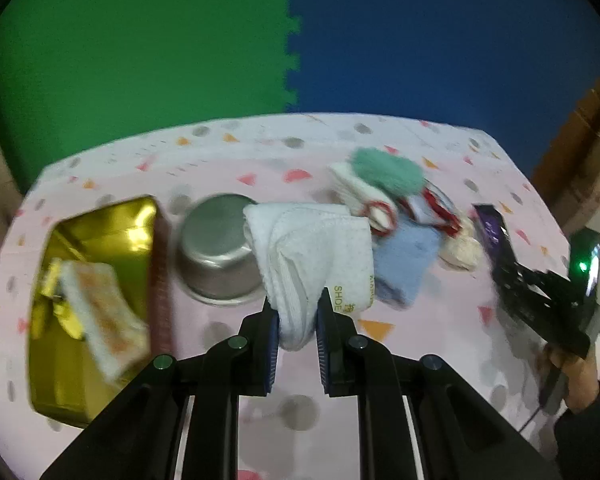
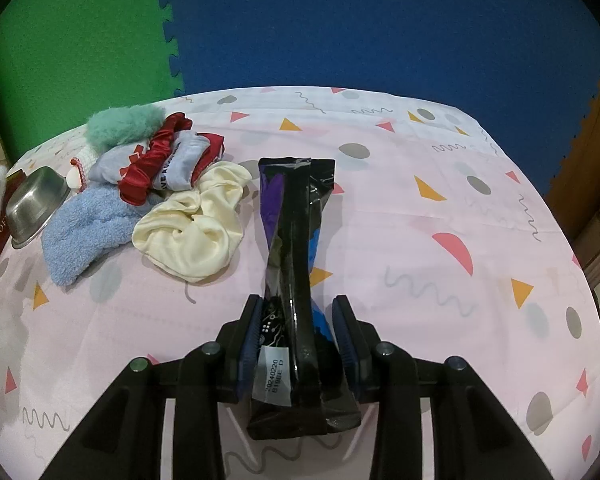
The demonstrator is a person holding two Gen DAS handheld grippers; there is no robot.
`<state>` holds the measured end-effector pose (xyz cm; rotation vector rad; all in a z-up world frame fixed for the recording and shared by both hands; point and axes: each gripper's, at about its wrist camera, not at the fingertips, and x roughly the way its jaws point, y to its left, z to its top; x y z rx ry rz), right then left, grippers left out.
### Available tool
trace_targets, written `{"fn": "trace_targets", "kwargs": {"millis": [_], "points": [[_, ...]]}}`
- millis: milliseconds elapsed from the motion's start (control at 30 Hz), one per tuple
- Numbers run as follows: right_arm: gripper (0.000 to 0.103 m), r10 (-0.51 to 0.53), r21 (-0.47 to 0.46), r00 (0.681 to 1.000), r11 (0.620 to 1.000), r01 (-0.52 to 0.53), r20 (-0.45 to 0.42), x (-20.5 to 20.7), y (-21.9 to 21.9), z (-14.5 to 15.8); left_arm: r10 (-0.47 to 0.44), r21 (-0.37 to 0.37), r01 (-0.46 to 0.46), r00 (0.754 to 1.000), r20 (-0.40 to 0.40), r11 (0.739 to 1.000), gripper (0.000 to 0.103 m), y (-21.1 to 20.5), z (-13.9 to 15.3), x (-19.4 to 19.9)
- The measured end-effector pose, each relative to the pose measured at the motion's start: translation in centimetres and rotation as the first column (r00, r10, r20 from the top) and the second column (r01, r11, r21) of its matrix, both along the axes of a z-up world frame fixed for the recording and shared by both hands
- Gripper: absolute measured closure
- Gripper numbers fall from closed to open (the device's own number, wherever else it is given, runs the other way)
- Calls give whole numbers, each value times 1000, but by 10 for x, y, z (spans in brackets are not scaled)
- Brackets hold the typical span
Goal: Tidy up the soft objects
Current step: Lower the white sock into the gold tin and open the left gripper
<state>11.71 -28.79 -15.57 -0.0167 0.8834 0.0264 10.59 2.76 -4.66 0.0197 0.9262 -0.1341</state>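
Left tool point(image 1: 296, 320): clamped on a white cloth point(image 1: 312, 256), lifted above the surface point(image 1: 228, 152).
Right tool point(image 2: 296, 336): clamped on a black packet point(image 2: 296, 240).
Beneath cloth: steel bowl point(image 1: 216, 252); left, gold tin point(image 1: 96, 280) holding, seemingly, another cloth.
Far-left pile: blue sock point(image 2: 80, 232), cream scrunchie point(image 2: 196, 224), red scrunchie point(image 2: 156, 160), green fluff point(image 2: 124, 124).

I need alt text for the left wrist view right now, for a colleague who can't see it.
The left gripper is shut on a folded white cloth, holding it above a pink patterned tablecloth. To its left sit a steel bowl and a gold tin; behind it lies a pile of soft items, with the right gripper at far right.
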Motion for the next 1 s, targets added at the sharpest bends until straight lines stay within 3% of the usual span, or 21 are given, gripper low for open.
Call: {"fn": "trace_targets", "kwargs": {"millis": [233,467,667,1000], "points": [[66,0,-1,1000,1000,0,0,0,0,0,124,7,-124,992,22,992,89,58,22,13],[66,-1,-1,1000,1000,1,0,0,0,0,274,11,-275,960,53,961,89,129,38,25],[66,-1,-1,1000,1000,1,0,0,0,0,348,70,-350,937,39,934,88,171,22,46],[66,-1,-2,1000,1000,1,0,0,0,0,409,84,-404,910,-64,911,88,209,-24,75]]}}
